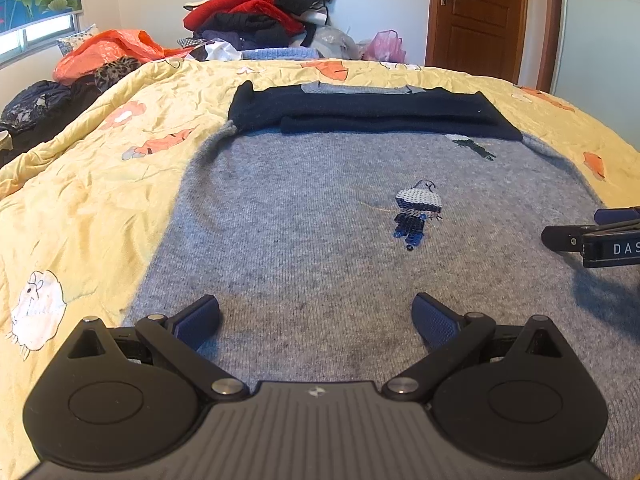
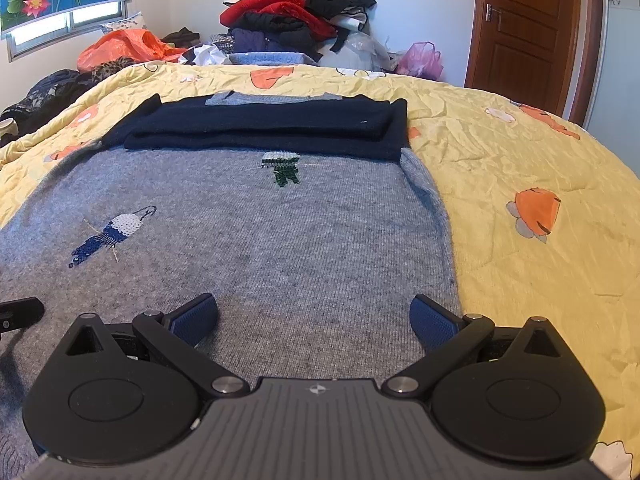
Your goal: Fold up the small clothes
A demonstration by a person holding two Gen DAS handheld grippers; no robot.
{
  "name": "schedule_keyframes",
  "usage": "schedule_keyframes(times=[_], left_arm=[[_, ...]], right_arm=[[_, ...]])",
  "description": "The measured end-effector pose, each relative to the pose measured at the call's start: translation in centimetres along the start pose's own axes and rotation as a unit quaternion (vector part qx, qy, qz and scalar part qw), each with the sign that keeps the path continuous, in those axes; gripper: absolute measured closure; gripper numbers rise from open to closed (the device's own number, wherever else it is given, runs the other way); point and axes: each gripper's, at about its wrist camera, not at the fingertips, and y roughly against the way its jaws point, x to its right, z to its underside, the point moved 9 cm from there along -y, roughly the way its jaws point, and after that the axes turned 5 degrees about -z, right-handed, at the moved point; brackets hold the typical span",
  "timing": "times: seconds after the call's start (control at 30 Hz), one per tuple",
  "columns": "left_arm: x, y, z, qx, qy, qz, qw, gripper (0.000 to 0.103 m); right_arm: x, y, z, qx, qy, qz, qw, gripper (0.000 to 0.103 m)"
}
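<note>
A small grey knit sweater (image 1: 312, 216) (image 2: 256, 240) lies flat on the yellow quilt. Its dark navy sleeves (image 1: 368, 114) (image 2: 264, 128) are folded across the far, upper part. Sequin figures decorate its front: a blue-and-white one (image 1: 418, 212) (image 2: 112, 232) and a green one (image 2: 282, 168). My left gripper (image 1: 316, 320) hovers open over the near left part of the sweater, nothing between its fingers. My right gripper (image 2: 314, 318) is open over the near right part, beside the sweater's right edge. The right gripper's tip (image 1: 592, 240) shows at the left wrist view's right edge.
The yellow floral quilt (image 1: 92, 184) (image 2: 520, 168) covers the bed. A pile of red and black clothes (image 1: 260, 8) (image 2: 296, 12) and orange (image 1: 108, 50) and pink bags (image 2: 424, 58) sit at the far side. A wooden door (image 2: 524, 28) stands at the back right.
</note>
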Motion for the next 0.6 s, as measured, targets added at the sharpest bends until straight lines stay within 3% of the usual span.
schedule_keyframes(times=[0.23, 0.37, 0.6], left_arm=[[0.0, 0.1, 0.0, 0.001, 0.000, 0.001, 1.0000, 0.000], [0.0, 0.1, 0.1, 0.001, 0.000, 0.001, 1.0000, 0.000], [-0.3, 0.7, 0.2, -0.002, -0.004, -0.010, 0.9999, 0.000]], right_arm=[[-0.4, 1.9, 0.6, -0.002, 0.000, 0.001, 1.000, 0.000], [-1.3, 2.9, 2.2, 0.003, 0.035, 0.014, 0.999, 0.000], [-0.5, 2.7, 2.0, -0.007, 0.010, 0.003, 1.000, 0.000]])
